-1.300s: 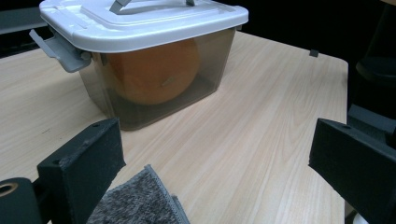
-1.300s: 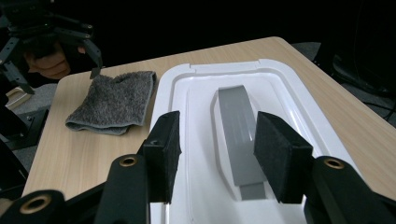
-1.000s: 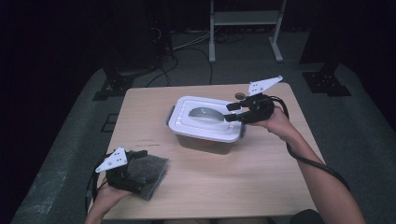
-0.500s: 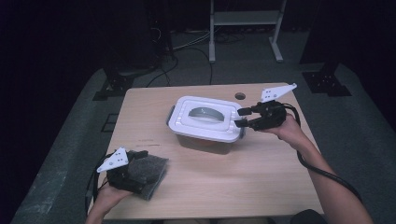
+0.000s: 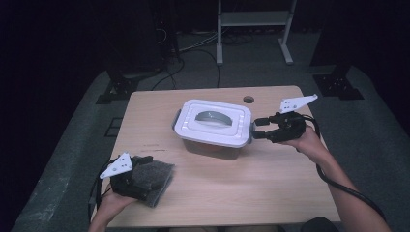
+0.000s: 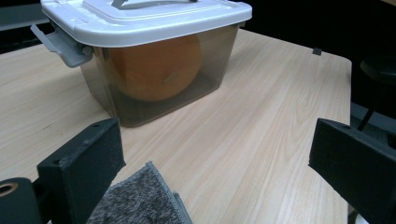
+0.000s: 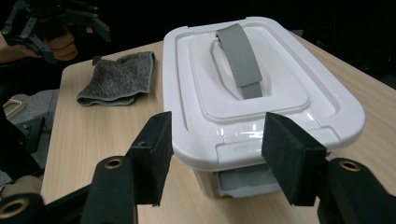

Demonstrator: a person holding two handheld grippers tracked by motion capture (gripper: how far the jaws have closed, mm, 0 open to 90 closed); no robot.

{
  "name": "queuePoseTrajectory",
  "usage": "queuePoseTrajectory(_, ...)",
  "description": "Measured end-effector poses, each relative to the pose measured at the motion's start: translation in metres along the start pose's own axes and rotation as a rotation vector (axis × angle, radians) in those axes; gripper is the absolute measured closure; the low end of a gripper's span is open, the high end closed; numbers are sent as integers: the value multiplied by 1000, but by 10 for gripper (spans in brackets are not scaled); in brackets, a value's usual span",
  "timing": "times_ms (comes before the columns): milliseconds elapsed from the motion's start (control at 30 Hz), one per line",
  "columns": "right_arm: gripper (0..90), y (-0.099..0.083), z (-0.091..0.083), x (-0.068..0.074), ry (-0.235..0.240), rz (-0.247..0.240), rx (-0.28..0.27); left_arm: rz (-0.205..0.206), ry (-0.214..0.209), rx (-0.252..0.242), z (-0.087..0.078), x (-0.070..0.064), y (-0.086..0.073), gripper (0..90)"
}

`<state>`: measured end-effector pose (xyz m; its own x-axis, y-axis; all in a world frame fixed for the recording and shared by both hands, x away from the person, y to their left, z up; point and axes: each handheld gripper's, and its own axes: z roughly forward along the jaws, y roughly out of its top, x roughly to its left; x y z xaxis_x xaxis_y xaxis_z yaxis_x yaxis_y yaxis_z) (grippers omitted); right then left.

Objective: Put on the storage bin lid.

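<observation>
- The table (image 5: pixel 270 188) is light wood and carries everything here.
- The lidded box (image 5: pixel 212 128) stands directly ahead of the right gripper's jaws; its white lid with a grey handle (image 7: pixel 240 51) is on, and its near end sits just beyond the jaw tips.
- An orange round thing (image 6: pixel 156 67) shows through the box's smoky wall, ahead of the left gripper's jaws.
- The grey cloth (image 5: pixel 152 179) lies on the table under and between the left gripper's jaws.
- The right gripper (image 5: pixel 258 128) has its jaws spread wide, holding nothing, level with the grey latch (image 7: pixel 247 179).
- The left gripper (image 5: pixel 140 166) also stands wide open, gripping nothing.
</observation>
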<state>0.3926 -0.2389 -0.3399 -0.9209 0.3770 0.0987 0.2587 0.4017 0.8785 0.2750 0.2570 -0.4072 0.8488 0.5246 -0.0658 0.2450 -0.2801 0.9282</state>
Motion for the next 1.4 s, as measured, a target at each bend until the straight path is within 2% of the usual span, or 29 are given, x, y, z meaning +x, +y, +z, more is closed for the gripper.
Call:
queuePoseTrajectory(400,376,-22,-12,6,-16,29,-4,0,1,0,0,0,0,25)
queuePoseTrajectory(967,357,-62,-25,7,-48,99,-9,2,-8,5,3,0,-1,25)
queuePoseTrajectory(1400,349,-93,-30,9,-56,155,-13,-2,-13,12,5,0,-2,25)
